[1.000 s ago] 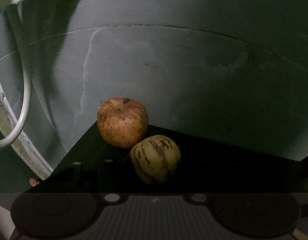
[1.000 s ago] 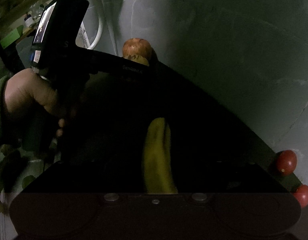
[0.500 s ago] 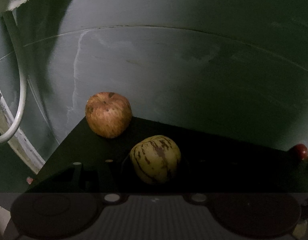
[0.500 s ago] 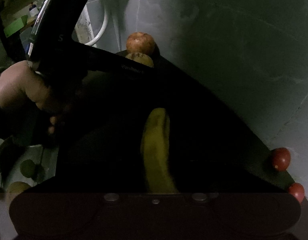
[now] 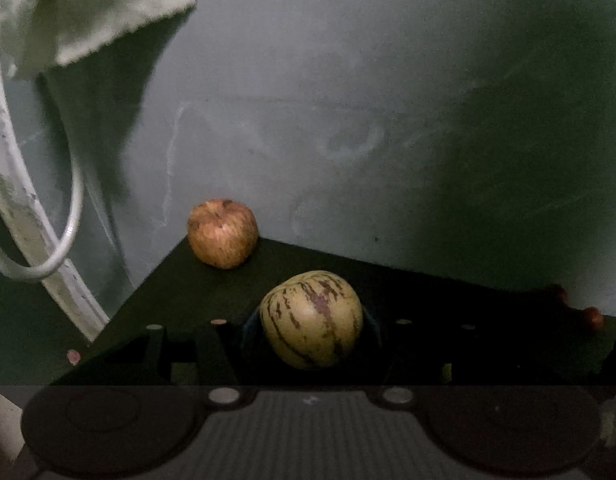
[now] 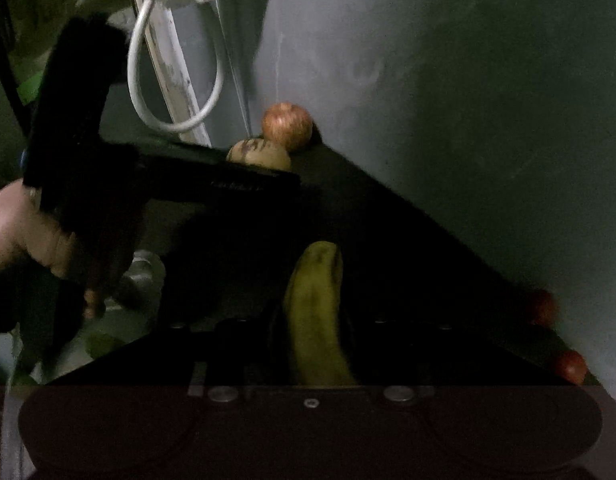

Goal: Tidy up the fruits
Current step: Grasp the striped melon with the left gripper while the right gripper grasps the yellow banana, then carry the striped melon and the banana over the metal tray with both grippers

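1. Between the left claw's (image 5: 312, 320) half-open fingers sits a round, cream-yellow striped melon (image 5: 312, 318) with purple-brown streaks and smooth skin, gripped on both sides.
2. Beyond that claw, to its upper left, a red-orange speckled apple (image 5: 222, 233) rests on the dark worktop (image 5: 180, 296) by the grey wall (image 5: 388, 120).
3. Within the right claw (image 6: 318, 320), whose jaws have just been closing, stands a long, curved yellow banana (image 6: 316, 316), pinched narrowly.
4. Far right of that claw, two small red tomatoes (image 6: 570, 366) lie at the worktop's edge.
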`<state>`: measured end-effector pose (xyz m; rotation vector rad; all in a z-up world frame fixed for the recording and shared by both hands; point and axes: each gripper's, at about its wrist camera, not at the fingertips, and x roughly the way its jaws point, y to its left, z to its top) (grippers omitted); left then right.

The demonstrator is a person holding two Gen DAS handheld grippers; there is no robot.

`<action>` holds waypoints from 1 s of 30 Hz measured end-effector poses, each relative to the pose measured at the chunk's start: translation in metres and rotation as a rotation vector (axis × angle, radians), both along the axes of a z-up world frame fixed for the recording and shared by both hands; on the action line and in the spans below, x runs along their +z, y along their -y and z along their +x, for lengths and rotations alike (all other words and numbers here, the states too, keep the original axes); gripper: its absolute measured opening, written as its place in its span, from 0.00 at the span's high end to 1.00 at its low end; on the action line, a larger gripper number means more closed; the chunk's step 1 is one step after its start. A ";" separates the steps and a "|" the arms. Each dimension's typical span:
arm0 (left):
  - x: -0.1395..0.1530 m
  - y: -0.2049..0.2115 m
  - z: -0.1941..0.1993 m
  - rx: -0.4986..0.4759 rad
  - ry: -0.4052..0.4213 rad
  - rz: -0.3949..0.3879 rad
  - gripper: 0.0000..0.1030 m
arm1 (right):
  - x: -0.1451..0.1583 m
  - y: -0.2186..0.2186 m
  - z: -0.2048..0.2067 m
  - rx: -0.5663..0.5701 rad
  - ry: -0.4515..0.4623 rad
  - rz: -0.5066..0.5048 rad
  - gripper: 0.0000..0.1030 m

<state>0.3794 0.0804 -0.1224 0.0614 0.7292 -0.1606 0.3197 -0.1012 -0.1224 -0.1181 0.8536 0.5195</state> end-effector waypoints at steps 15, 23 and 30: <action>0.089 0.003 -0.106 0.129 0.135 0.019 0.45 | 0.089 0.037 -0.064 0.032 0.137 0.106 0.68; 0.116 0.003 -0.174 0.205 0.178 0.023 0.45 | 0.124 0.047 -0.104 0.086 0.190 0.148 0.68; 0.119 -0.004 -0.236 0.285 0.170 0.032 0.45 | 0.141 0.049 -0.138 0.151 0.212 0.174 0.68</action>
